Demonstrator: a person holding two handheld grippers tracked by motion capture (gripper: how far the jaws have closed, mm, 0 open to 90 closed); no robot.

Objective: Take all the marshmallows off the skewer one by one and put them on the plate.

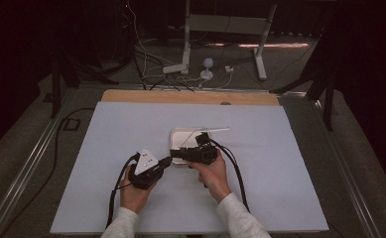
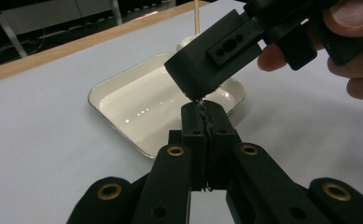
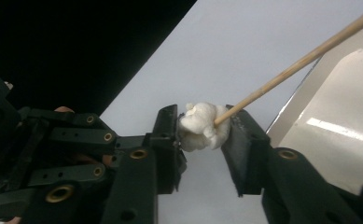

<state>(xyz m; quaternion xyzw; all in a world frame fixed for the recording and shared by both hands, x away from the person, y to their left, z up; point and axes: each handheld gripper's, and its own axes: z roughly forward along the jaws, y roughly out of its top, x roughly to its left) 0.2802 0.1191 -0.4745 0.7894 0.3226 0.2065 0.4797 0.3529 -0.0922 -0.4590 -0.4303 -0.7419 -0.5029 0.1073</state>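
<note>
High view overhead, gripper views close, sharing tray (image 2: 123, 100)

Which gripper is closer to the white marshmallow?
Right. The right gripper has its fingers around the marshmallow; the left gripper sits shut just below it.

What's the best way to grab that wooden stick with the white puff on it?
Probably on the bare wooden stick just above the white puff, jaws closing across it from either side. The puff looks soft and the right gripper already squeezes it; the stick is thin, straight and rigid.
</note>
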